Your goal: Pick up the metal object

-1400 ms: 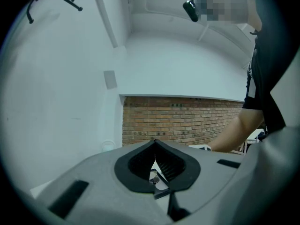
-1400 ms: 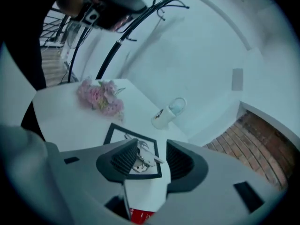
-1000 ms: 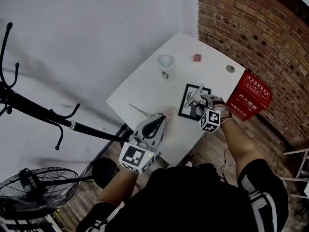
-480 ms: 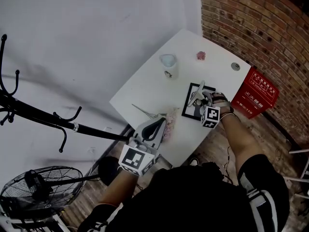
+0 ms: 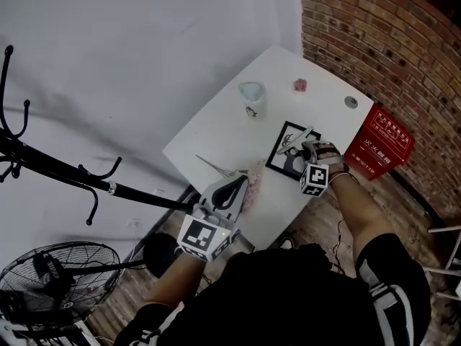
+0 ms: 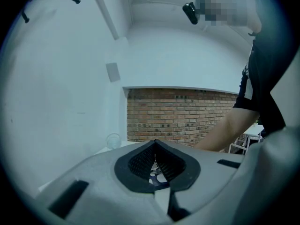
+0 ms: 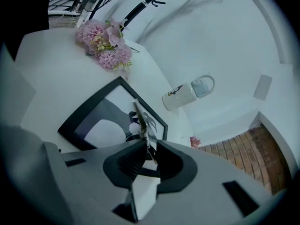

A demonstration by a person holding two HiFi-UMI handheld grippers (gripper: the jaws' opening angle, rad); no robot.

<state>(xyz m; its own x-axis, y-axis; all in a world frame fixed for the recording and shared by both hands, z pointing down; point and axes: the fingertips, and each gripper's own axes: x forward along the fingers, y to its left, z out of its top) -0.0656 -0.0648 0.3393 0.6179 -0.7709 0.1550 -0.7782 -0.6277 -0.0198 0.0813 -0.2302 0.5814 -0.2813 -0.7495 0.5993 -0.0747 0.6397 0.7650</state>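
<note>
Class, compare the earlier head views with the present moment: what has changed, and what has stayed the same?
The jaws of the right gripper, wide apart a second ago, are closing on the metal object, which stands on edge between them over the picture frame. The left gripper stays shut near the pink flowers. The mug, frame and flowers have not moved.

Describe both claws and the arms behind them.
The left claw and right claw are pale grey moulded shells with black ribbed pads in a V-shaped notch. Each carries a white cube printed with black square markers. Bare forearms; black short-sleeved top with white sleeve stripes. The right claw's jaws are closing, the metal object between them.
</note>
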